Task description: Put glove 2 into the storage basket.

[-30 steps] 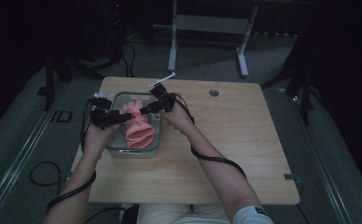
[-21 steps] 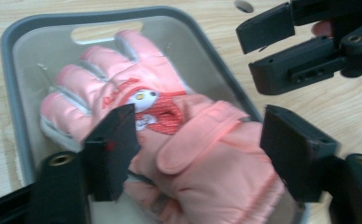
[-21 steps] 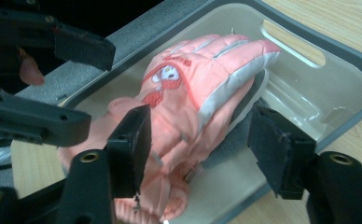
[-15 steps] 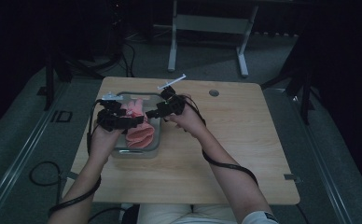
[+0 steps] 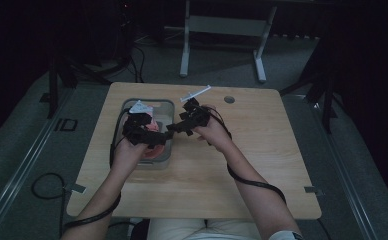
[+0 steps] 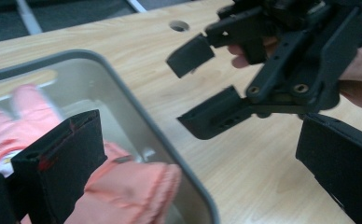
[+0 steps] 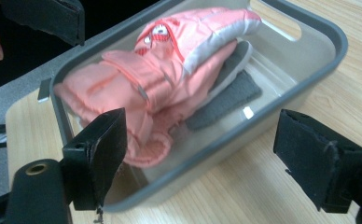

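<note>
- Now the pink glove (image 7: 170, 70) lies in the grey tray (image 7: 319, 60), upper centre of the right gripper view.
- Both the left gripper (image 6: 207, 177) and the right gripper (image 7: 202, 158) have just been opening; their jaws stand apart, gripping nothing.

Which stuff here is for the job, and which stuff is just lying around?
For the job:
puffy pink padded glove
grey-rimmed clear plastic tub
left gripper
right gripper

Just lying around:
round hole in the wooden tabletop
metal frame on the floor

Pink glove (image 6: 128, 191) blurred, partly behind left gripper's fingers (image 6: 62, 158); cut off below.
</note>
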Demonstrator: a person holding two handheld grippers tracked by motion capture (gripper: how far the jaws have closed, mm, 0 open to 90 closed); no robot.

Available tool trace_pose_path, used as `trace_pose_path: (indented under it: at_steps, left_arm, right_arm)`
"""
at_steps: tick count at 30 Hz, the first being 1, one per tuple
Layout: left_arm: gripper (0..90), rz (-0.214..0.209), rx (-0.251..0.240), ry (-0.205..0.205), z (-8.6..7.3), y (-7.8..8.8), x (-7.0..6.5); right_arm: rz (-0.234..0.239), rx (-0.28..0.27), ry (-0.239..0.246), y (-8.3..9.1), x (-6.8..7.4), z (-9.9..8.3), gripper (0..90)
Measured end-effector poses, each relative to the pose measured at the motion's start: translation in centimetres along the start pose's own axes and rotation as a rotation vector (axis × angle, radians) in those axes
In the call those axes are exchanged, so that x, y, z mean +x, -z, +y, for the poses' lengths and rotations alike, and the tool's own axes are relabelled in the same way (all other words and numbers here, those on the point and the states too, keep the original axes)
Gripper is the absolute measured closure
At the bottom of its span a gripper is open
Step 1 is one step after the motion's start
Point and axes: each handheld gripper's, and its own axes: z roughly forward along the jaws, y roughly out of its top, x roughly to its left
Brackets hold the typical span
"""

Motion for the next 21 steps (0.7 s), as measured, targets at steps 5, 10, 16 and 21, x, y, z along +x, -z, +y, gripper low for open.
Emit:
trace_pose_path:
  at_steps: [5, 10, 16, 21]
  left_arm:
    - [0.7, -0.022, -0.006, -0.036, 0.1, -0.5, -1.6]
    - [0.7, -0.042, -0.018, -0.074, -0.1, -0.8, -3.3]
    - [0.7, -0.072, -0.002, -0.111, -0.5, -1.6, -5.0]
    - [0.7, -0.089, 0.008, -0.134, -1.1, -2.3, -6.0]
  right_arm:
    - [-0.012, 0.0, 0.012, 0.7, 0.0, -1.1, 17.2]
    - [-0.031, 0.0, 0.017, 1.6, -0.2, -2.4, 17.3]
    - [-0.052, -0.008, 0.024, 2.4, -0.5, -3.6, 17.3]
    - [-0.065, -0.001, 0.034, 2.6, -0.8, -4.7, 17.2]
